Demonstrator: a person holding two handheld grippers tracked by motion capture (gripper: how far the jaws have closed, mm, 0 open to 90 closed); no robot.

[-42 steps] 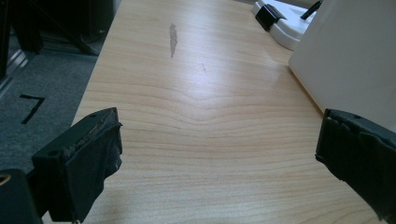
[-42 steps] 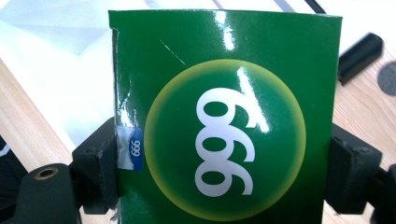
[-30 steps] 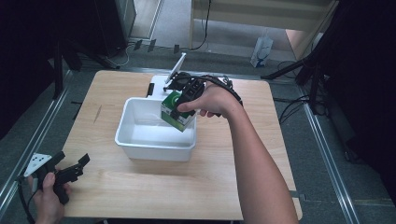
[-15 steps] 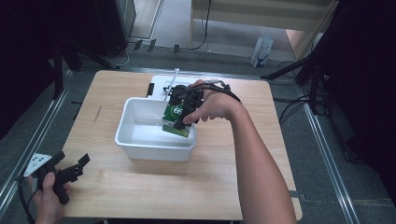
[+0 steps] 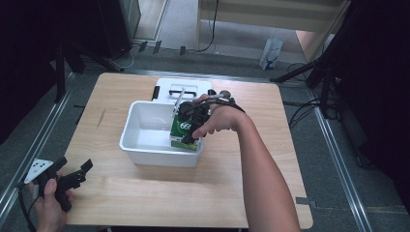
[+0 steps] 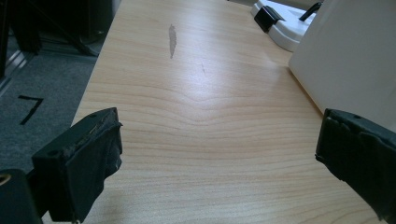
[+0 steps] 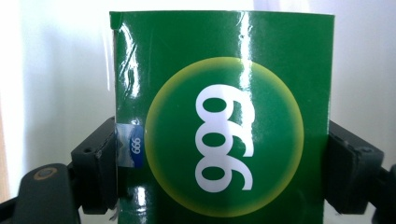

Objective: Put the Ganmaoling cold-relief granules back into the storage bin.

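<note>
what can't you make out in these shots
- Whether the green box touches the white bin's floor: high view, hand and right tongs cover it.
- The box's lower end: right gripper view, cut by the bottom edge.
- The bin's inside: left gripper view, its wall blocks it.

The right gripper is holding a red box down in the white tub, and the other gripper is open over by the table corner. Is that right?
Almost. The box is green, not red, as the right gripper view shows, with the jaws pressed on its sides. The rest holds: the right gripper has it down in the white tub, and the left gripper is open near the table corner.
</note>
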